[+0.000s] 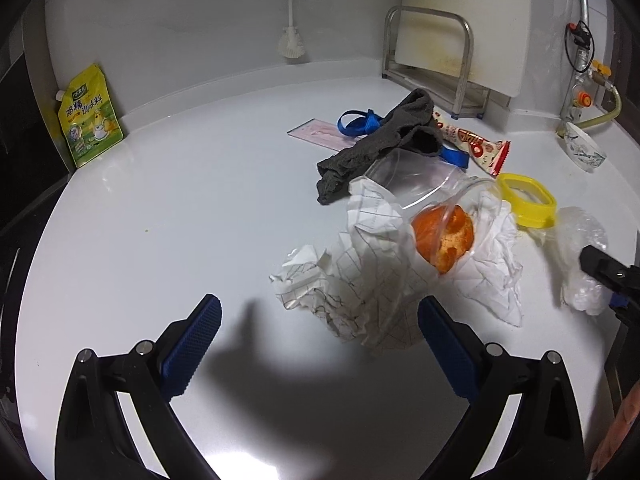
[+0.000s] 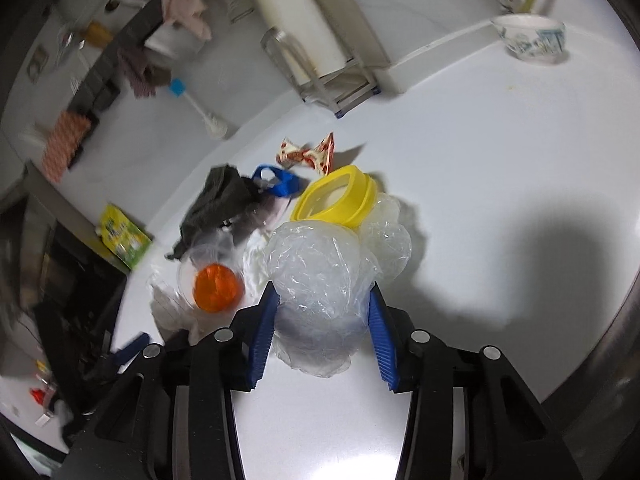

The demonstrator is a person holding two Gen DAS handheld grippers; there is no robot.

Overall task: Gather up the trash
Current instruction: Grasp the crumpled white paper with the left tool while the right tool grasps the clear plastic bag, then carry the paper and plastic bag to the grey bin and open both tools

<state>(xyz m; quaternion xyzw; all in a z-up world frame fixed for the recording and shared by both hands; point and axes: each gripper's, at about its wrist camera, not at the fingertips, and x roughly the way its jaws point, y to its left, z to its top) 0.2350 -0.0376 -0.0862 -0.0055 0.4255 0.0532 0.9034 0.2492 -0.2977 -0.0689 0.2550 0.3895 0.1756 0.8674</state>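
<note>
A pile of trash lies on the white counter (image 1: 180, 200). It holds crumpled white paper (image 1: 360, 272), a clear plastic cup with orange peel (image 1: 442, 236), a yellow lid ring (image 1: 528, 200), a red snack wrapper (image 1: 476, 144), a dark grey cloth (image 1: 380, 148) and a blue ribbon (image 1: 360, 122). My left gripper (image 1: 320, 320) is open, just in front of the crumpled paper. My right gripper (image 2: 322, 300) has its jaws around a crumpled clear plastic bag (image 2: 320, 280), both pads against it; the bag also shows in the left wrist view (image 1: 580, 248).
A yellow seasoning pouch (image 1: 90, 116) leans at the counter's left back. A metal rack with a cutting board (image 1: 448, 56) stands at the back. A patterned bowl (image 2: 532, 38) sits near the gas valve. A bottle brush (image 1: 290, 12) hangs on the wall.
</note>
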